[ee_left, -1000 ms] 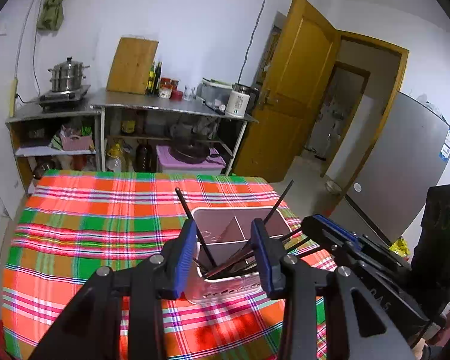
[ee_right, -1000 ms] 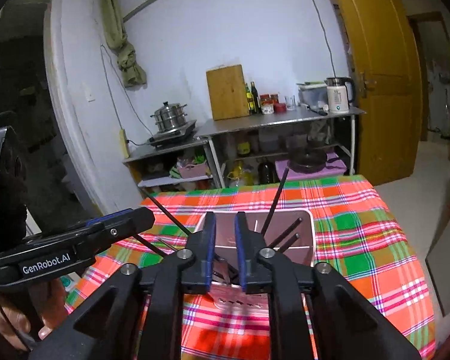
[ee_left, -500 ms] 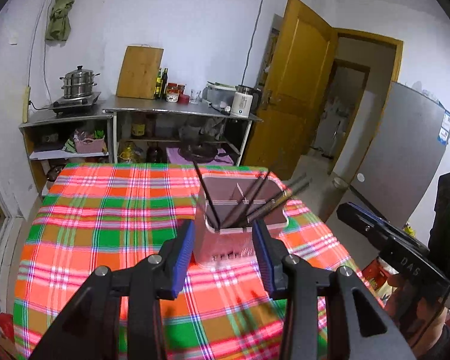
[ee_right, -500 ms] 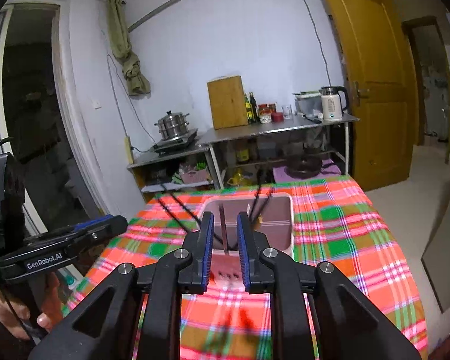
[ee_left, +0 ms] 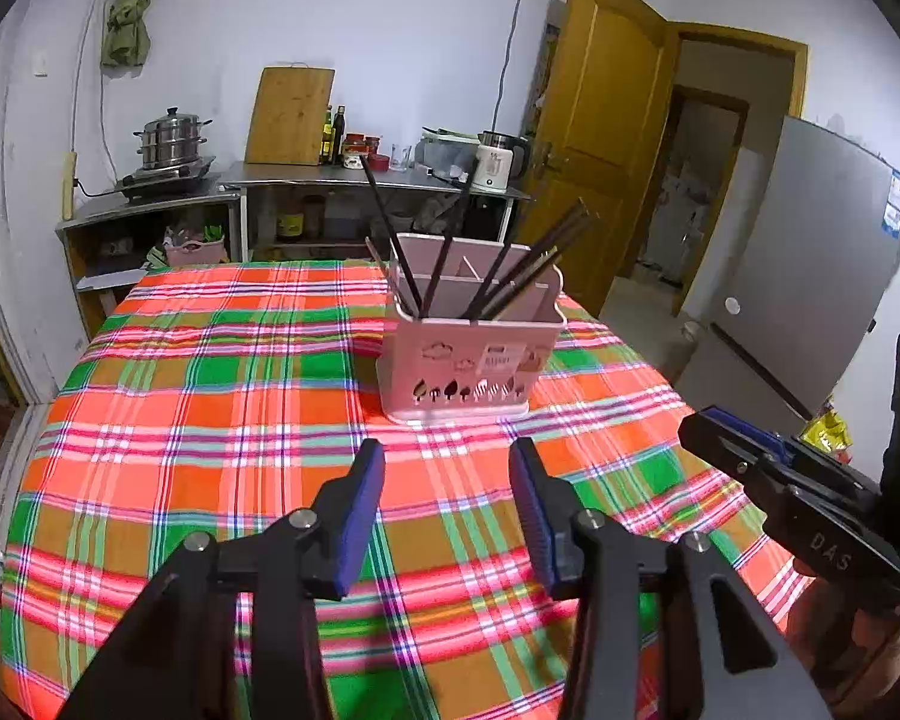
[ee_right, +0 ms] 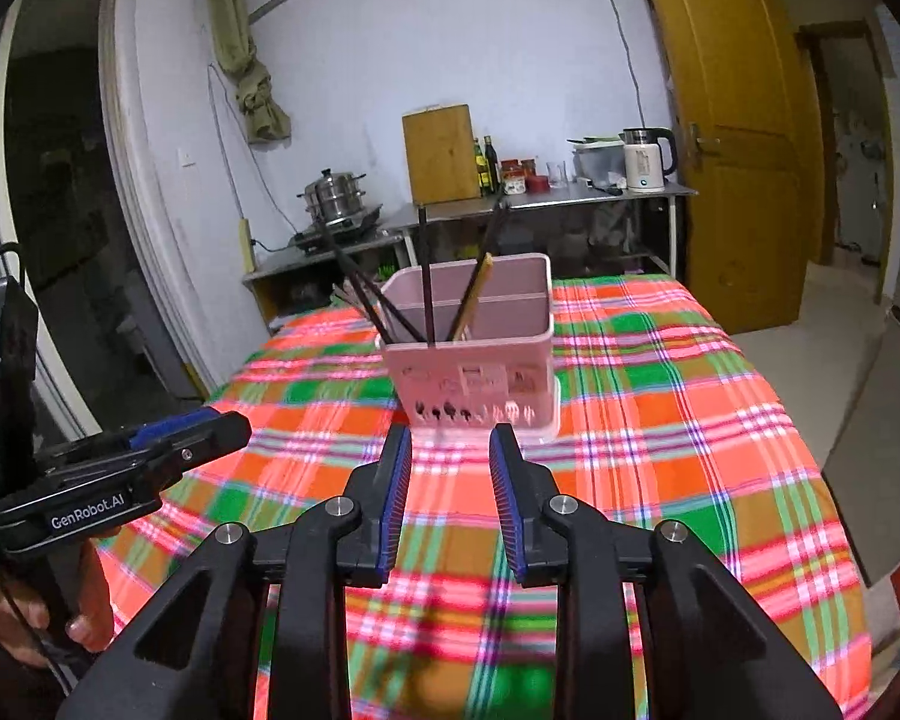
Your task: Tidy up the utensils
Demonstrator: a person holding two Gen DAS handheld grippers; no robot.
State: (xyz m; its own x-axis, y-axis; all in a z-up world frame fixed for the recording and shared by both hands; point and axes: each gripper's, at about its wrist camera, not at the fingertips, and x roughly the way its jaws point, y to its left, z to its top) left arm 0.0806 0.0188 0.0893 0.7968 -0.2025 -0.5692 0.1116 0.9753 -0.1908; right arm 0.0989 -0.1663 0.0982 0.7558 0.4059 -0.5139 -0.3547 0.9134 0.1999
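Observation:
A pink utensil holder (ee_left: 471,354) stands upright on the plaid tablecloth (ee_left: 222,396), with several dark chopsticks (ee_left: 498,270) leaning in its front compartments. It also shows in the right wrist view (ee_right: 474,360) with chopsticks (ee_right: 426,288) and one light wooden one. My left gripper (ee_left: 447,504) is open and empty, well back from the holder. My right gripper (ee_right: 450,480) is open and empty, just short of the holder. Each gripper shows in the other's view, the right one (ee_left: 798,498) and the left one (ee_right: 120,468).
Behind the table stand metal shelves with a steamer pot (ee_left: 171,138), cutting board (ee_left: 291,114), bottles and a kettle (ee_left: 495,168). A wooden door (ee_left: 594,138) and grey fridge (ee_left: 822,264) lie to the right. A dark doorway (ee_right: 60,192) is on the left.
Both grippers have pulled back and away from the holder, which now looks farther off. The right gripper's jaws have opened from nearly closed. The chopsticks stay in the holder.

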